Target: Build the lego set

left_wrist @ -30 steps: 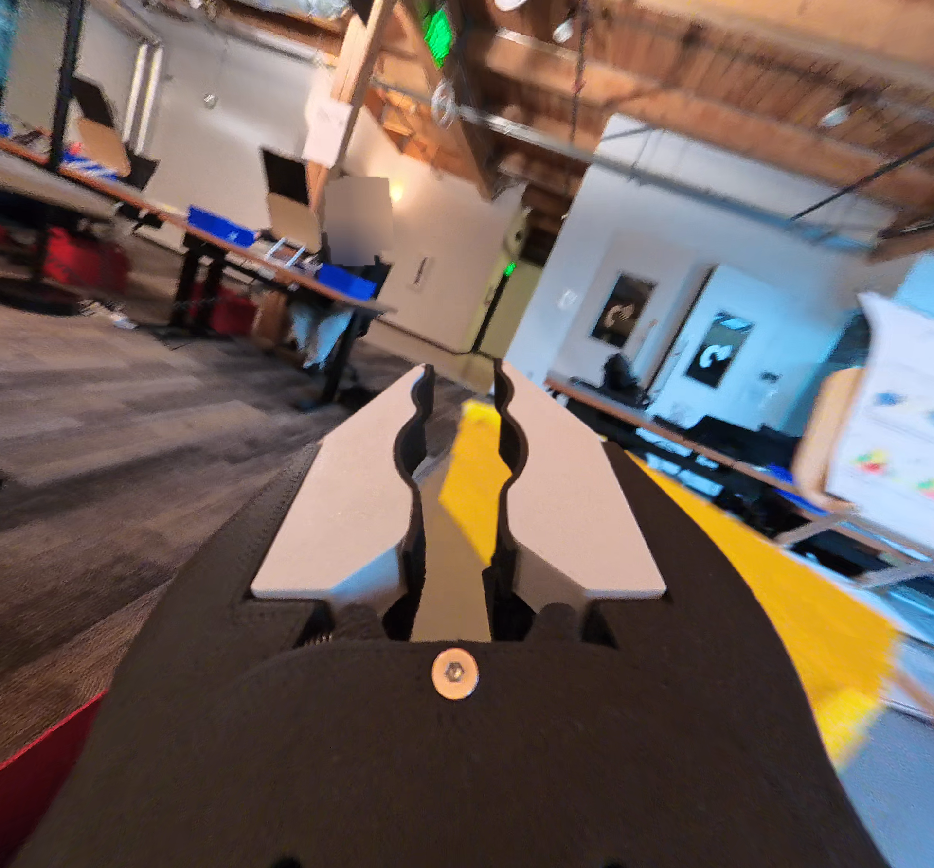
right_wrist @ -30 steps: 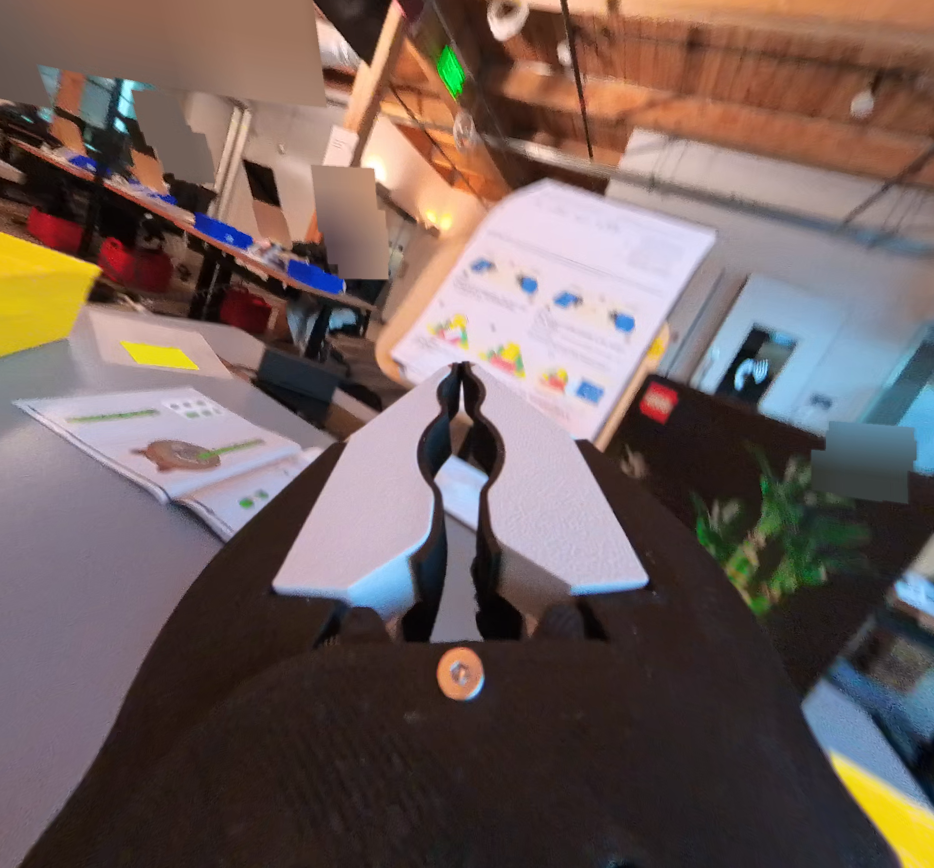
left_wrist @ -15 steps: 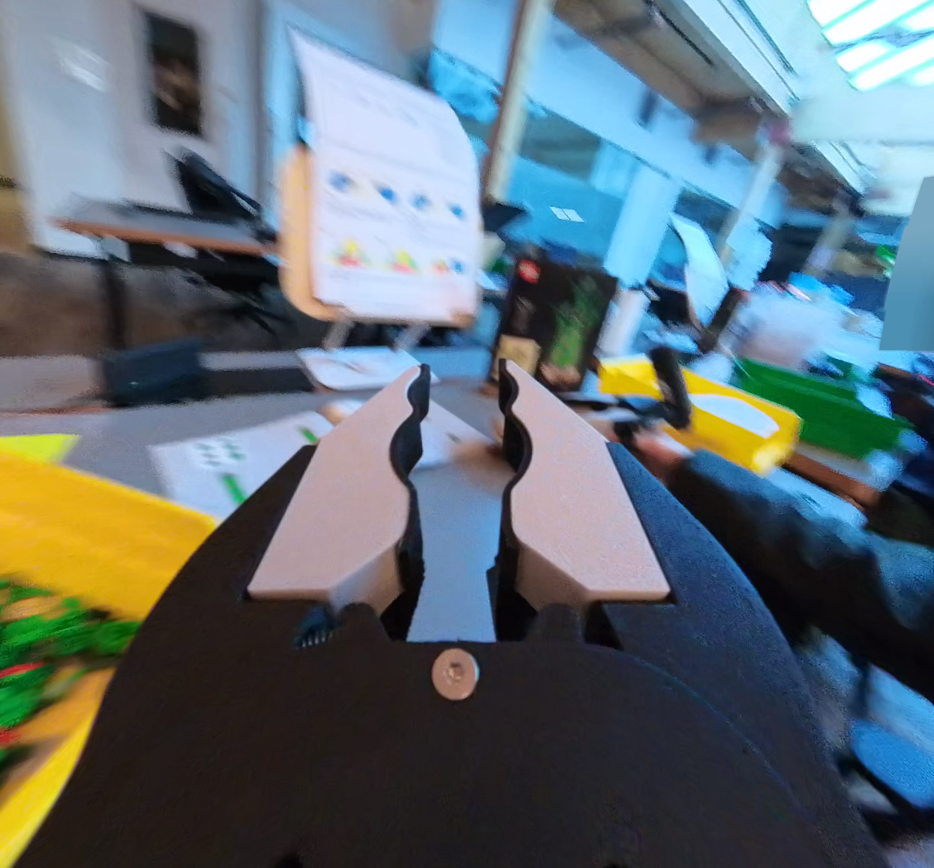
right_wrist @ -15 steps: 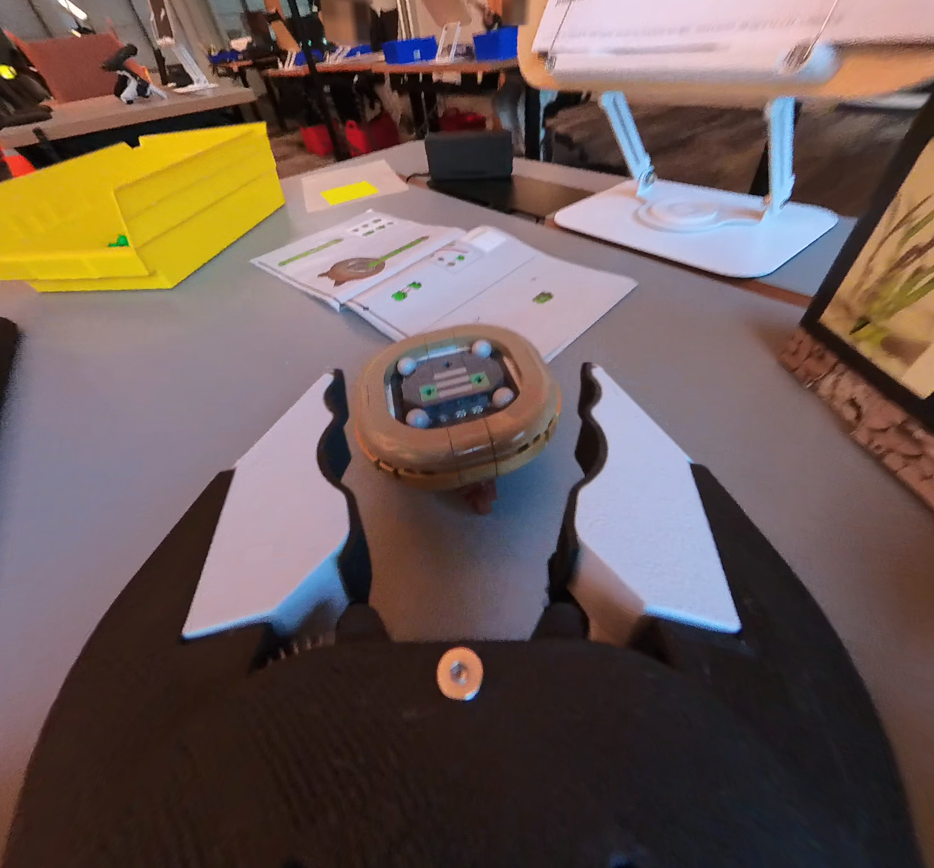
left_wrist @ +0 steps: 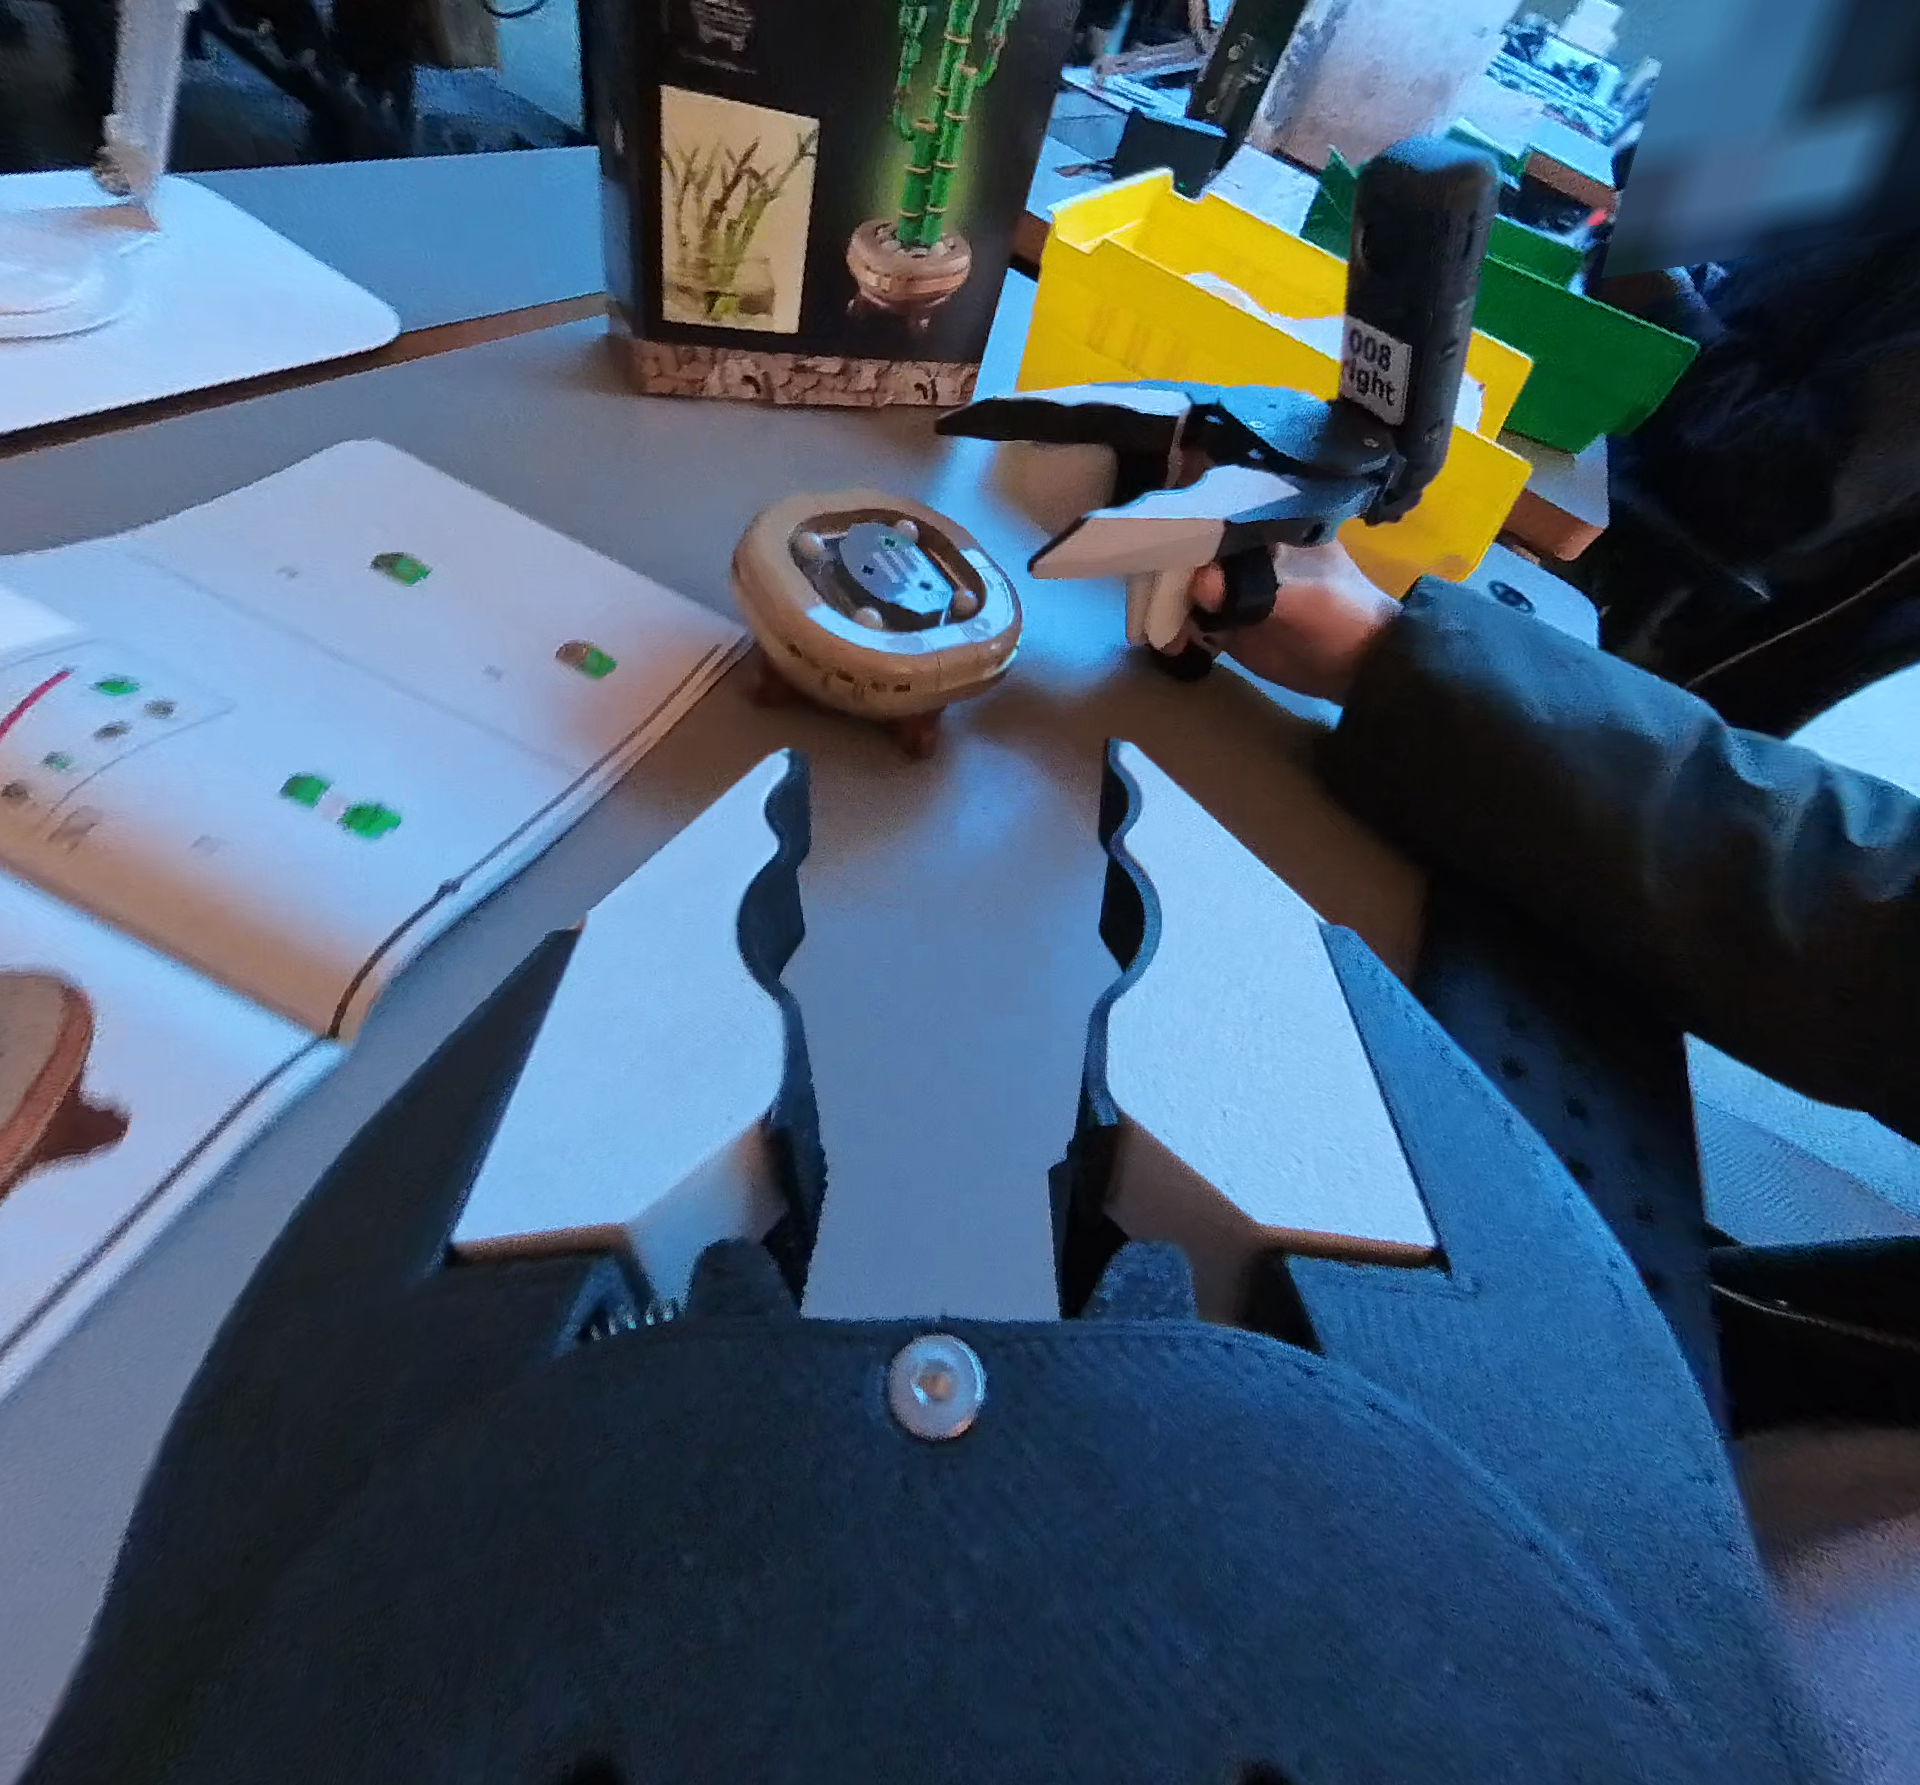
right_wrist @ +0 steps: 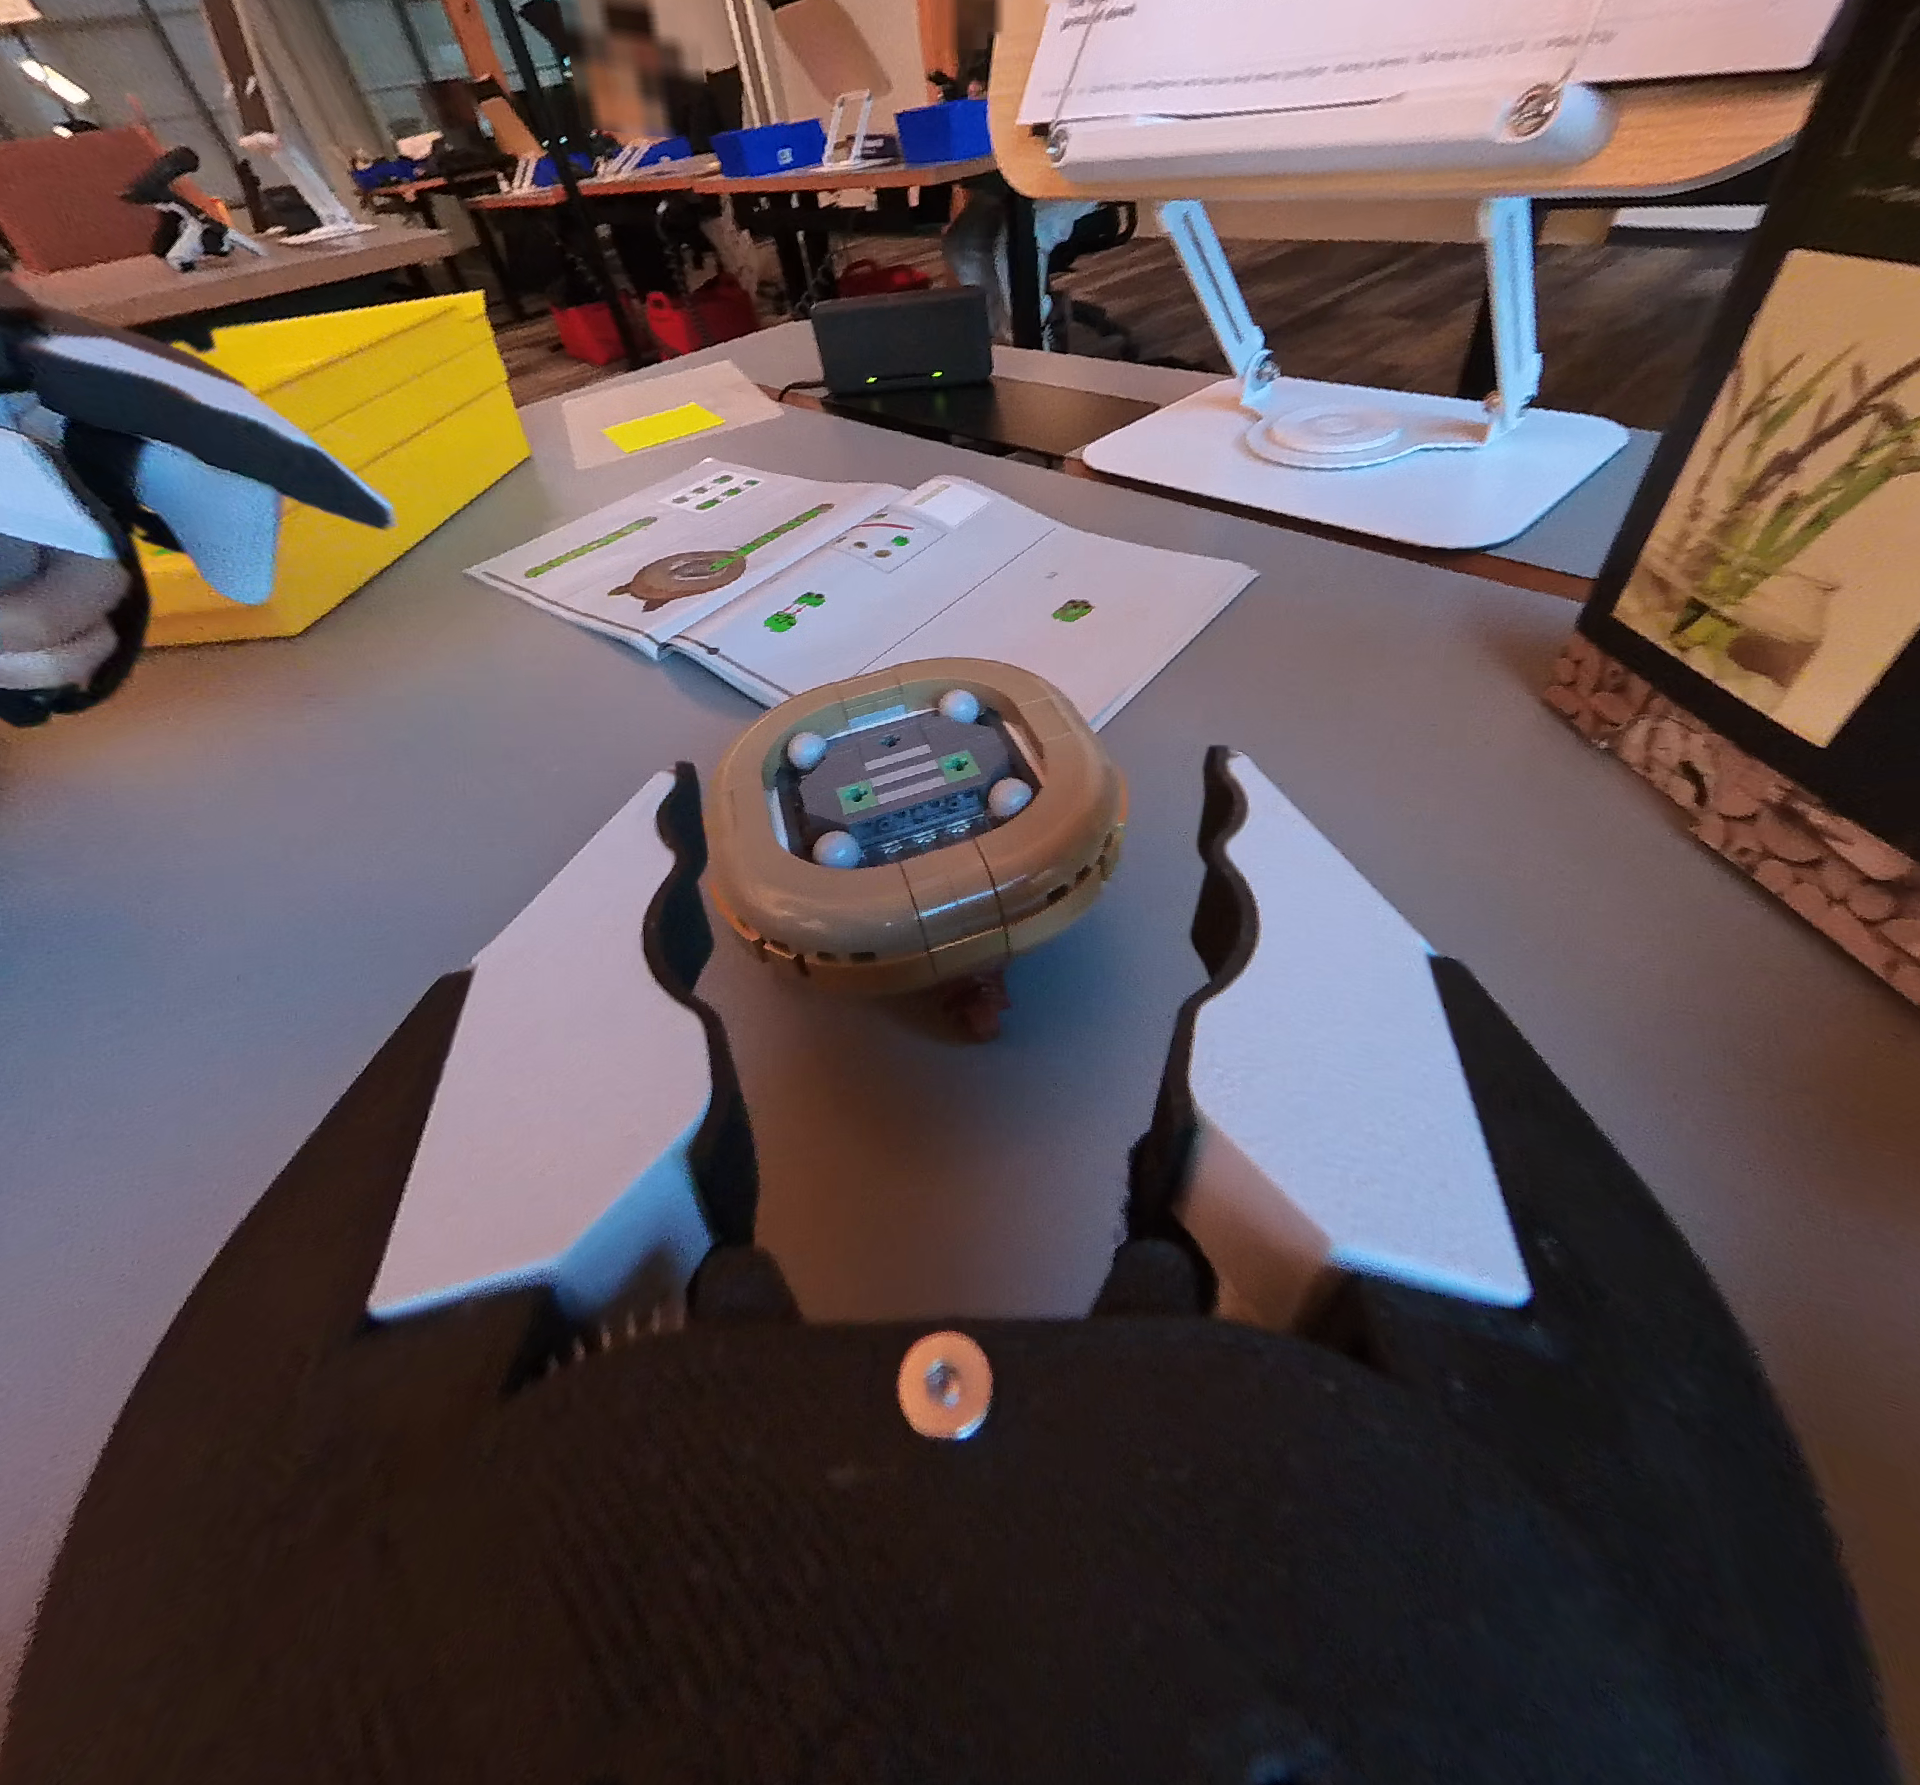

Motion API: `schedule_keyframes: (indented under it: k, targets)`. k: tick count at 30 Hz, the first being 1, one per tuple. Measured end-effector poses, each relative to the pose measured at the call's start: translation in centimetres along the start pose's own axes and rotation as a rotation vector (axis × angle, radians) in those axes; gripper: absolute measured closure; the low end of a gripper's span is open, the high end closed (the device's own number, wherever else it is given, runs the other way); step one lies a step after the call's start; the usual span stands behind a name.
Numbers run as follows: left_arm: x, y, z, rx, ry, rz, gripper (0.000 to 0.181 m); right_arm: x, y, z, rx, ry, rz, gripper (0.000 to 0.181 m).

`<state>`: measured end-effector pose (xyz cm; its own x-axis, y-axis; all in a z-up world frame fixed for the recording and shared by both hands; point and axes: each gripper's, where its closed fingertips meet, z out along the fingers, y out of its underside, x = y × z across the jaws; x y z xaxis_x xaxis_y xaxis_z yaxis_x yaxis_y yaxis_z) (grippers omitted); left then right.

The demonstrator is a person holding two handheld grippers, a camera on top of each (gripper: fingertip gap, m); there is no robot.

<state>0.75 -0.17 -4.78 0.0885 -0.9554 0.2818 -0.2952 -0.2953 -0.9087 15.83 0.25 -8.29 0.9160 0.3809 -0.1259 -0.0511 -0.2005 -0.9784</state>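
A tan round lego pot (right_wrist: 914, 888) with a grey studded middle stands on small brown feet on the grey table (right_wrist: 312, 852). My right gripper (right_wrist: 948, 767) is open wide, its fingertips on either side of the pot and not touching it. In the left wrist view the pot (left_wrist: 878, 608) is just beyond my left gripper (left_wrist: 951, 767), which is open and empty. The right gripper (left_wrist: 987, 497) shows there to the right of the pot, held by a hand. The left gripper (right_wrist: 317, 559) shows at the left edge of the right wrist view.
An open instruction booklet (right_wrist: 935, 572) lies behind the pot. The black lego box (left_wrist: 831, 125) stands at the right. A white document stand (right_wrist: 1351, 468) is behind. Yellow bins (right_wrist: 364, 447) (left_wrist: 1247, 312) sit at both table ends, next to a green bin (left_wrist: 1579, 353).
Both views swung down from the room and ceiling to the table. The right gripper went from shut to wide open around the pot. The left gripper opened wider.
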Motion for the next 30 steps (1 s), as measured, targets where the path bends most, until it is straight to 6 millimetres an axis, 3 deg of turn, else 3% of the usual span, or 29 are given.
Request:
schedule_keyframes:
  k: [2, 5, 7, 10, 13, 16, 20, 23, 30]
  targets:
    - [-0.7, 0.1, 1.8, -0.004, 0.016, 0.043, 0.126, 0.3, -0.1, -0.3, 0.013, 0.009, 0.014, 0.086]
    - [-1.9, 2.1, 3.5, -0.010, 0.034, 0.117, 0.134, 0.2, 0.0, -0.2, 0.000, 0.001, 0.024, 0.075]
    - [-1.6, 3.1, 3.4, -0.040, 0.064, 0.118, 0.135, -0.4, 0.5, 0.4, -0.043, -0.019, -0.008, 0.068]
    - [-0.8, 1.5, 2.0, 0.043, 0.063, 0.155, 0.133, -1.5, 2.1, 1.9, -0.171, -0.047, -0.101, 0.061]
    - [-0.5, 1.5, 1.6, 0.053, 0.076, 0.096, 0.121, -1.5, 3.6, 3.2, -0.280, -0.046, -0.134, 0.068]
    - [-1.2, 1.8, 1.4, 0.012, 0.062, 0.041, 0.121, -1.1, 3.7, 3.6, -0.295, -0.022, -0.144, 0.076]
    - [-4.3, 1.1, -0.3, 0.025, -0.029, -0.032, 0.125, -2.1, 3.8, 3.4, -0.300, -0.073, -0.153, 0.077]
    - [-8.3, 1.7, -2.2, 0.000, -0.175, -0.158, 0.133, -2.8, 4.0, 3.0, -0.325, -0.093, -0.178, 0.077]
    - [-15.9, 3.5, -7.0, -0.027, -0.592, -0.229, 0.135, -0.8, 4.1, 1.9, -0.367, 0.002, -0.155, 0.077]
